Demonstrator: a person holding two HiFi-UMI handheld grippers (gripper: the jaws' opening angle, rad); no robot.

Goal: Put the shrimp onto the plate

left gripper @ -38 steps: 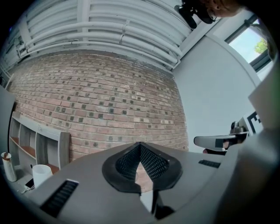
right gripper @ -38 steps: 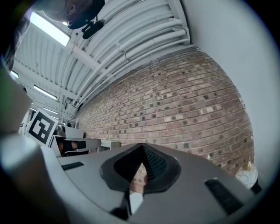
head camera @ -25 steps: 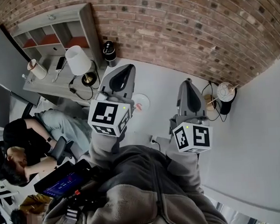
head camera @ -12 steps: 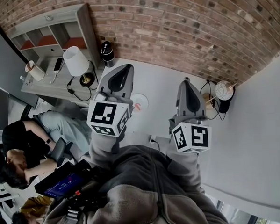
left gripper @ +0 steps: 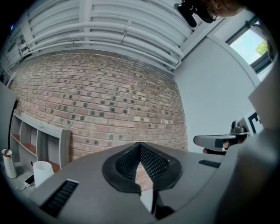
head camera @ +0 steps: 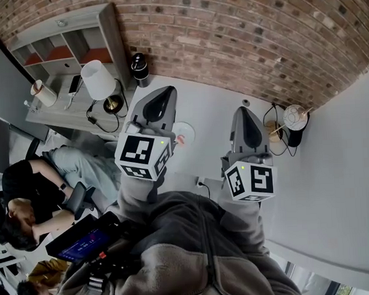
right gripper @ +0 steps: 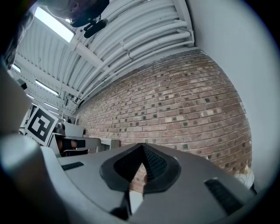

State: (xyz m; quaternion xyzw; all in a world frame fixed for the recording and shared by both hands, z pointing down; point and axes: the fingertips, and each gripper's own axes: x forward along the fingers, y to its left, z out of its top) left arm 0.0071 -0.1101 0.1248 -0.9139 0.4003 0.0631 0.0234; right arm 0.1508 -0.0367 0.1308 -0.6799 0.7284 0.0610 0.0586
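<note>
A small white plate (head camera: 186, 130) sits on the white table (head camera: 207, 112) near the brick wall. A small reddish thing (head camera: 181, 139) lies on it, too small to identify. My left gripper (head camera: 166, 90) is raised at chest height, just left of the plate in the head view. In the left gripper view its jaws are shut with nothing between them (left gripper: 140, 148). My right gripper (head camera: 245, 109) is held up to the right of the plate. It is also shut and empty (right gripper: 141, 149). Both point at the brick wall.
A white lamp (head camera: 98, 79) and a black cylinder (head camera: 139, 67) stand at the back left by a grey shelf unit (head camera: 62, 42). A round cup with a stick (head camera: 296, 118) and cables sit at the back right. People sit at the left (head camera: 26, 195).
The head view has drifted slightly. Both grippers stay in place and shut.
</note>
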